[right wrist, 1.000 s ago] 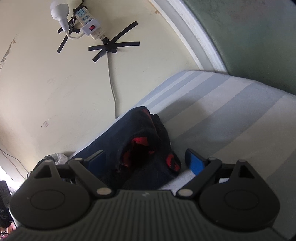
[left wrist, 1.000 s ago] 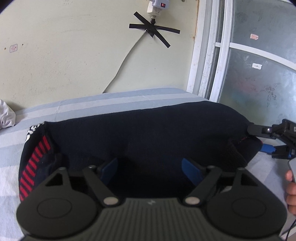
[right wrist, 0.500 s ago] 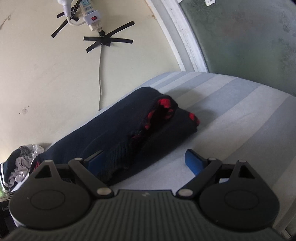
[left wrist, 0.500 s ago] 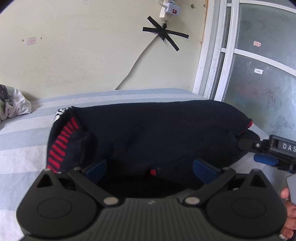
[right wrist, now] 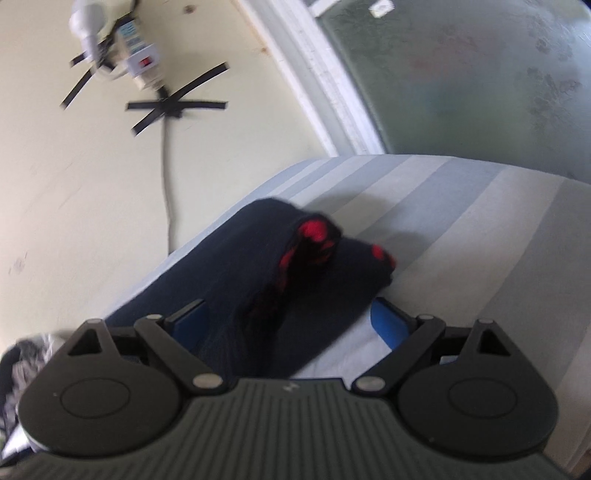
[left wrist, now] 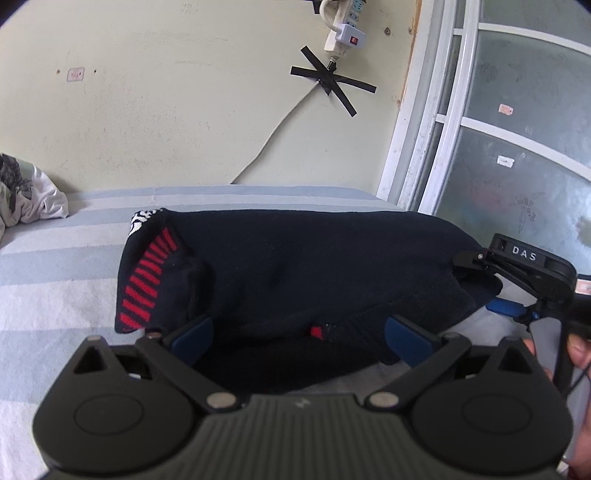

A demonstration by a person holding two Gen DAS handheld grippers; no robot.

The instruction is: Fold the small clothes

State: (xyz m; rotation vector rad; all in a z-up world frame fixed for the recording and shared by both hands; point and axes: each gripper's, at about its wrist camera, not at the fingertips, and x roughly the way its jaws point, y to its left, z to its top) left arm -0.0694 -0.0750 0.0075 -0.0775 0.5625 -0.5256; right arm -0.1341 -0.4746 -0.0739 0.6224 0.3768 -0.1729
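Both sets of blue fingers are spread wide, left gripper and right gripper gripping nothing, with the folded dark sweater lying loose between them on the striped bed.

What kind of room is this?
Probably a bedroom at home: a striped bed sheet under the dark garment, a power strip taped to the painted wall, and a frosted-glass door beside it.
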